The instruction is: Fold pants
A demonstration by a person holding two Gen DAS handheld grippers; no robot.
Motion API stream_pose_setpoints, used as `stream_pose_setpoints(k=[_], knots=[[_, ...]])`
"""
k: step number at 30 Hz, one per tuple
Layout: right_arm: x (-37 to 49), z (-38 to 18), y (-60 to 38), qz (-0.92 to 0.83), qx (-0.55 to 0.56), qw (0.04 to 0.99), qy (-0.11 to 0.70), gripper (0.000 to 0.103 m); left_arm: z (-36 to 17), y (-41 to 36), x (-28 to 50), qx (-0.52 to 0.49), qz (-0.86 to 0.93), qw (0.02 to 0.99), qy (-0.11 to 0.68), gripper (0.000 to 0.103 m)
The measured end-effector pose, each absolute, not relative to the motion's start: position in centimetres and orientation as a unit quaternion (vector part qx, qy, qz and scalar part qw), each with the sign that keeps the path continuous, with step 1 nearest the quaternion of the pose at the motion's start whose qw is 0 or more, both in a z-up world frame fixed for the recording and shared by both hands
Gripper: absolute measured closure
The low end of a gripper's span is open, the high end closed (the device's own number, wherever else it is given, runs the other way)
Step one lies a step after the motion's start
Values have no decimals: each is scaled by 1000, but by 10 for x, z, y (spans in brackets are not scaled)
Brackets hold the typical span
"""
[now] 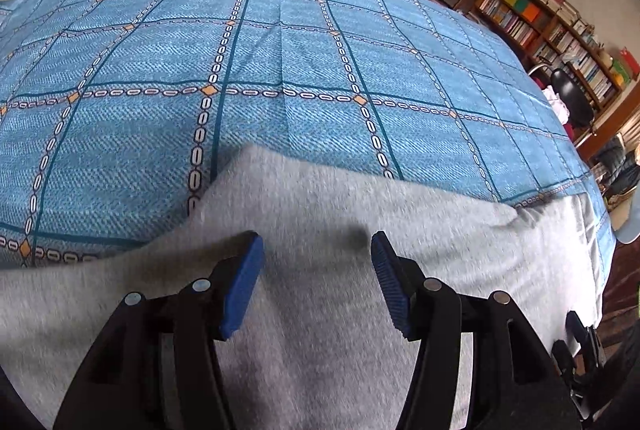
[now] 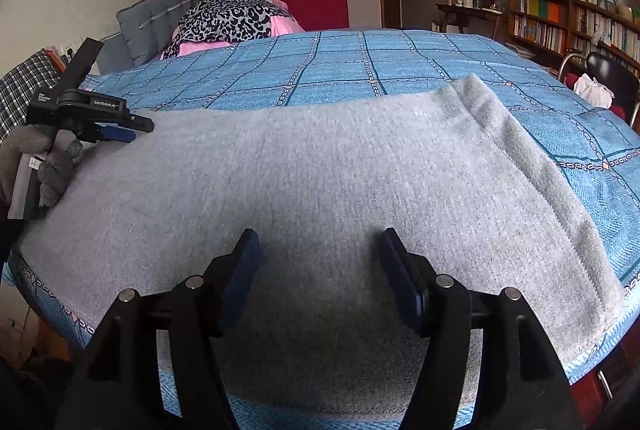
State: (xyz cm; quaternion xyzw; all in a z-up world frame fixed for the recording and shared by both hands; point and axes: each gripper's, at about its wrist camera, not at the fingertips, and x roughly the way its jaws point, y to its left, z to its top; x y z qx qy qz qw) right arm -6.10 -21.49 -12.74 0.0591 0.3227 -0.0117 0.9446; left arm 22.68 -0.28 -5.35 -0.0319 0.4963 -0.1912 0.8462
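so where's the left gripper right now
In the right wrist view the left gripper sits at the far left, over the grey pants' left edge.

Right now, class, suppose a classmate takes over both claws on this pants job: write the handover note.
Left claw: open, holding nothing, over the grey fleece pants.
Right claw: open, empty, over the same pants.
Pants lie spread flat near the front edge of the blue checked bedspread, with a seamed edge on the right side.
Done: they look laid out in a doubled layer, though how many folds have been made cannot be told.
Left: grip an end and fold again into a compact stack.
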Motion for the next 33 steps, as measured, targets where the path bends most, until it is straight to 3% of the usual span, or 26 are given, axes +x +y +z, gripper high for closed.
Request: stream_pose_setpoints(k=[12,21,33], knots=[[-75,-130,-215,-19,78,949,306,37,-50,-19,218,25,-150,875,460,43],[-132,-122,-242,-49,116,951,282,37,-18,-74,163,43,-228,878,418,39],[-201,-148,-317,-100,286,912,276,37,-23,-176,85,73,-354,836,413,39]])
